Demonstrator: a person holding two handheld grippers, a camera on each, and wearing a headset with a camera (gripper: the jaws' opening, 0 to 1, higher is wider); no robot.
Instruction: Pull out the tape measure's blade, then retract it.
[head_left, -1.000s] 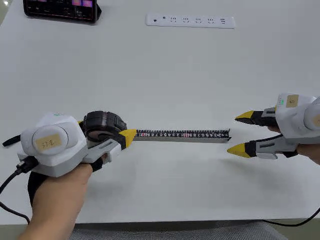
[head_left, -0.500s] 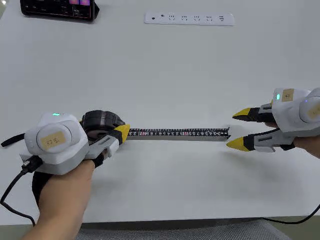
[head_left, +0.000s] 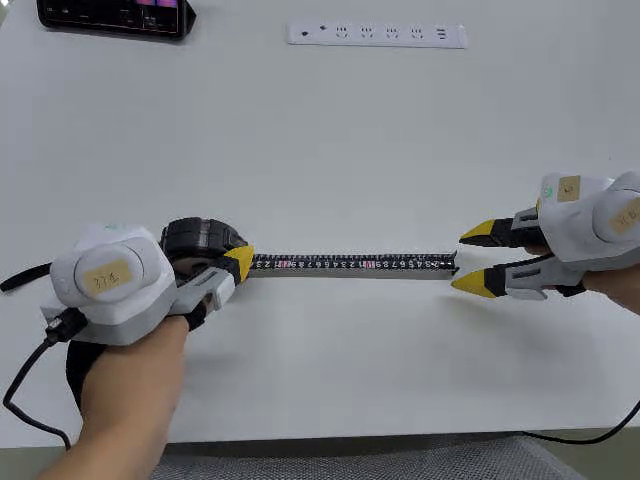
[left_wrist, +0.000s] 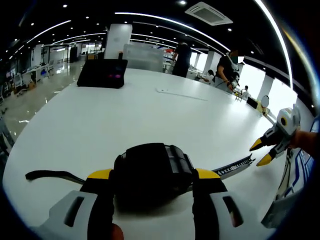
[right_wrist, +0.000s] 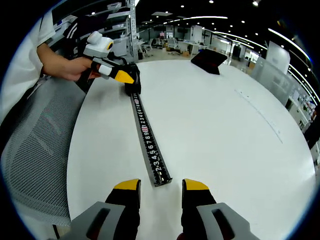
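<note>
Showed, at lower left of the head view, the left gripper (head_left: 208, 255) clamped across the black tape measure (head_left: 200, 236), with one yellow-tipped jaw on the near side of the case and the other hidden behind it. Showed the same grip at bottom centre of the left gripper view, the case seated between both yellow tips and touching each. Showed a hand (head_left: 125, 390) below the gripper's white body, at the bottom left of the frame. Recorded the blade (head_left: 350, 264) pulled out and lying flat on the white table (head_left: 330, 150), running rightward from the case across the middle of the frame. Placed the right gripper (head_left: 465, 260) at centre right, jaws spread apart and holding nothing. Found the blade's free end just at the mouth of that gap, level with the two yellow tips; could not tell from the head view whether it touched the lower tip. Showed, at bottom centre of the right gripper view, that end between the tips with a sliver of white table on either side. Included a black strap (head_left: 20, 278) trailing left from the case, a cable (head_left: 20, 395) in the lower left corner, a white power strip (head_left: 377, 35) at top centre and a dark device (head_left: 115, 15) at upper left, both well apart from the tape.
</note>
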